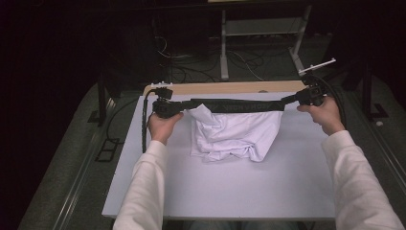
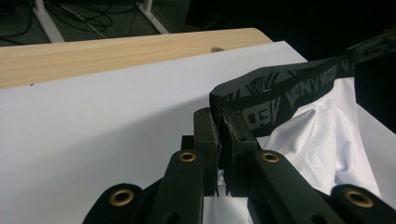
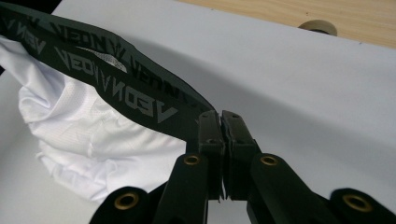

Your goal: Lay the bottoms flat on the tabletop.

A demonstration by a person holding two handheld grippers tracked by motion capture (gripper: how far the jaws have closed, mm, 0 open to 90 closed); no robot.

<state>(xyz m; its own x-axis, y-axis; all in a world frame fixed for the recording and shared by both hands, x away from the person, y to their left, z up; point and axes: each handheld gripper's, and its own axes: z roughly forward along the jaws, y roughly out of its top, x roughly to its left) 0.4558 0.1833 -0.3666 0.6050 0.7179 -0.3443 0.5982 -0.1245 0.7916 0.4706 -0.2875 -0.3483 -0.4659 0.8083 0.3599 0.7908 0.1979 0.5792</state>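
Note:
White underwear (image 1: 234,134) with a black lettered waistband (image 1: 234,105) hangs stretched between both grippers above the white table top (image 1: 215,187). My left gripper (image 1: 184,106) is shut on the waistband's left end (image 2: 243,100); its jaws press together around the band in the left gripper view (image 2: 219,119). At the other end, my right gripper (image 1: 289,99) is shut on the waistband (image 3: 140,93), jaws closed tight in the right gripper view (image 3: 220,116). The white fabric (image 3: 88,135) sags below the band and rests crumpled on the table.
A wooden strip (image 1: 215,87) runs along the table's far edge, with a small round object (image 3: 318,26) on it. Beyond it stand white frame legs (image 1: 223,48) and cables on the floor. Black cables trail from each gripper.

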